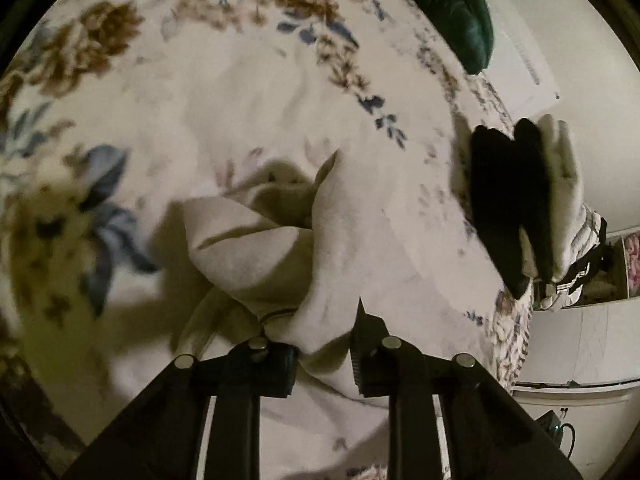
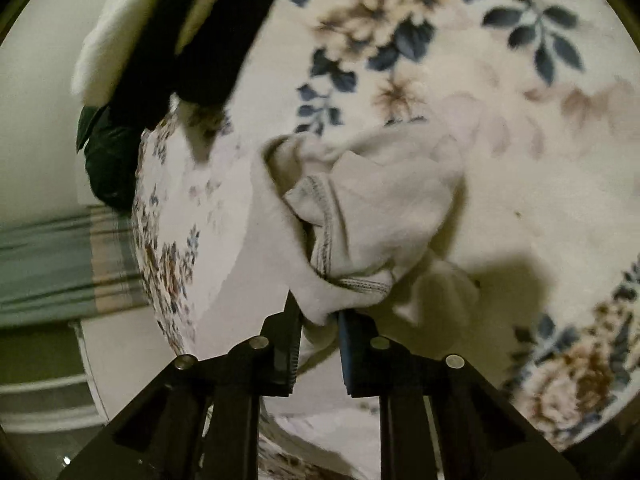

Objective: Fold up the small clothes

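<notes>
A small cream-white garment (image 1: 256, 248) lies bunched on a floral blanket (image 1: 168, 80). My left gripper (image 1: 324, 340) holds a fold of it between its jaws, just above the blanket. In the right wrist view the same garment (image 2: 384, 208) shows a stitched hem. My right gripper (image 2: 316, 320) is shut on its near edge and lifts it slightly. Both grippers hold the one piece from opposite sides.
A pile of folded black and white clothes (image 1: 520, 200) sits at the blanket's right edge; it also shows in the right wrist view (image 2: 160, 32). A dark green cushion (image 1: 452, 4) lies beyond. The blanket's edge (image 2: 160, 240) drops off to the left, with striped cloth (image 2: 60, 264) below.
</notes>
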{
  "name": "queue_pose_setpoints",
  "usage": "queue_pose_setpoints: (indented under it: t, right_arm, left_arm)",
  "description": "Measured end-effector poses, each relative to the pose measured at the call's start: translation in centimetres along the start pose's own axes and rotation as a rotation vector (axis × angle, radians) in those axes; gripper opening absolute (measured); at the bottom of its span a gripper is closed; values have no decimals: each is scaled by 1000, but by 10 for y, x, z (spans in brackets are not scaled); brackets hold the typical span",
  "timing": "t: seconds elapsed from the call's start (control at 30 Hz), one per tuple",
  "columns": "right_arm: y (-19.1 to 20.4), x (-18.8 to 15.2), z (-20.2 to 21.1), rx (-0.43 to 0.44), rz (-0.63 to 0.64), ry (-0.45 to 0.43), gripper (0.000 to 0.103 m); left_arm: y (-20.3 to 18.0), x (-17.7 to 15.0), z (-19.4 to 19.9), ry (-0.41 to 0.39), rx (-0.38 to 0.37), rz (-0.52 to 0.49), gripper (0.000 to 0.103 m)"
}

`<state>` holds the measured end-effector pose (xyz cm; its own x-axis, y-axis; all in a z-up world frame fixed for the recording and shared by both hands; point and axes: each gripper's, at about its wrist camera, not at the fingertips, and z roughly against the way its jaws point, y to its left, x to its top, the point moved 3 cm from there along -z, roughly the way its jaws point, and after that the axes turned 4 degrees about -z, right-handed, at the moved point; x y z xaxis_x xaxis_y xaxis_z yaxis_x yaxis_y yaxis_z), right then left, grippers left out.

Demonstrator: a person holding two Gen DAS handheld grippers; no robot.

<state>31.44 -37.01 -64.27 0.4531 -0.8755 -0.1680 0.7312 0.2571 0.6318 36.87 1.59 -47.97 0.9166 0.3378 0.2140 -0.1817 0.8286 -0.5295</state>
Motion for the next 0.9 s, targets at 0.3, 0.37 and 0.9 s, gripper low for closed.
queue_pose_setpoints:
  t: [0.3,0.37,0.9]
  right_arm:
    - [-40,-43,31,-113,82,78,17]
    - [-61,-42,17,-142,45,125,18]
    - [-17,1,3,-345,348,35,79]
  left_arm:
    - [43,-42,-23,107,78,31,23]
    - [52,-44,-33,155,65,54,33]
    - [51,0,-43,192,151,-111,64]
